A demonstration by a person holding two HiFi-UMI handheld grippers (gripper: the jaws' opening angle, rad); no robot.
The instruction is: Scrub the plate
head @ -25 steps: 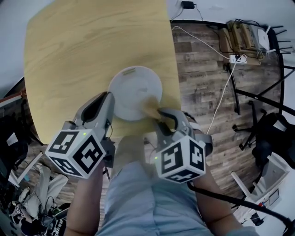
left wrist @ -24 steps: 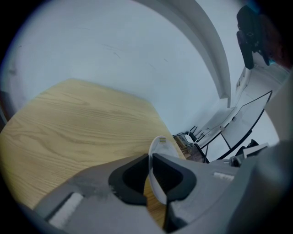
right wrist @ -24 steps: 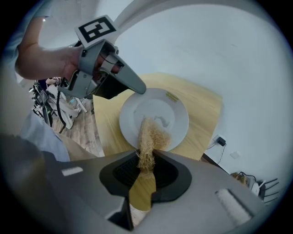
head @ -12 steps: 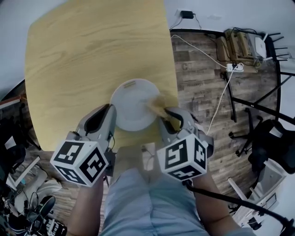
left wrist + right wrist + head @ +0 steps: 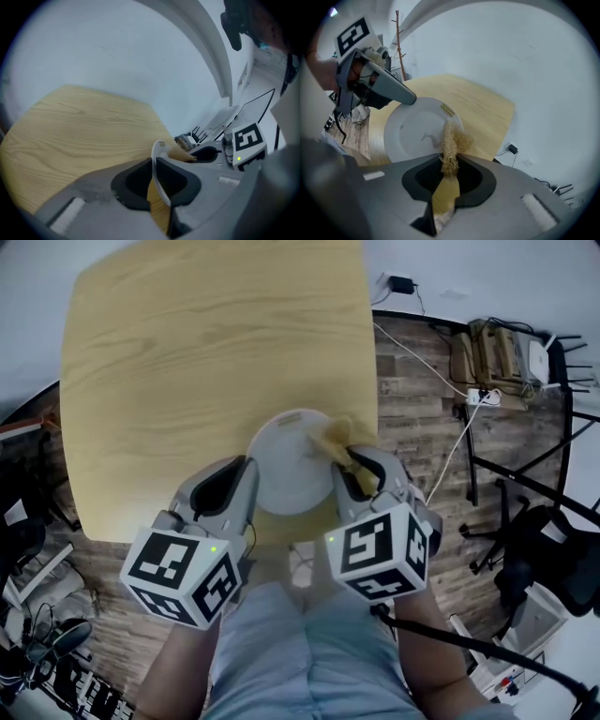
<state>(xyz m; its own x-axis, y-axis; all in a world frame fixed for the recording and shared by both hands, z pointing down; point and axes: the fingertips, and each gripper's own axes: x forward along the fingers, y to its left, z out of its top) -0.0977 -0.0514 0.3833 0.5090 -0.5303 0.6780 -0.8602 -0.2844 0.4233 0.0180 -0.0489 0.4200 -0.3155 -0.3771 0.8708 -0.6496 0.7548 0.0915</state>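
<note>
Plate: a white plate (image 5: 281,470) sits over the near edge of a yellow wooden table (image 5: 187,352), tipped so its face turns toward the right gripper.
Left gripper: the left gripper (image 5: 232,482) has its jaws closed on the plate's near-left rim. In its own view the plate (image 5: 158,161) shows edge-on, pinched between the two pads.
Right gripper: the right gripper (image 5: 361,468) is clamped on a tan, stringy scrubber (image 5: 335,438), and the tuft (image 5: 453,140) sticks out past the jaw tips.
What has changed: a second ago the scrubber lay on the plate's lower right, nearest the person. Half a second ago it was midway up the right side. Now it rests at the far right rim, while the left grip stays where it was.
What that means: scrubbing looks under way. The tuft appears to be working along the right edge, and the middle and left of the face likely still need passes.
</note>
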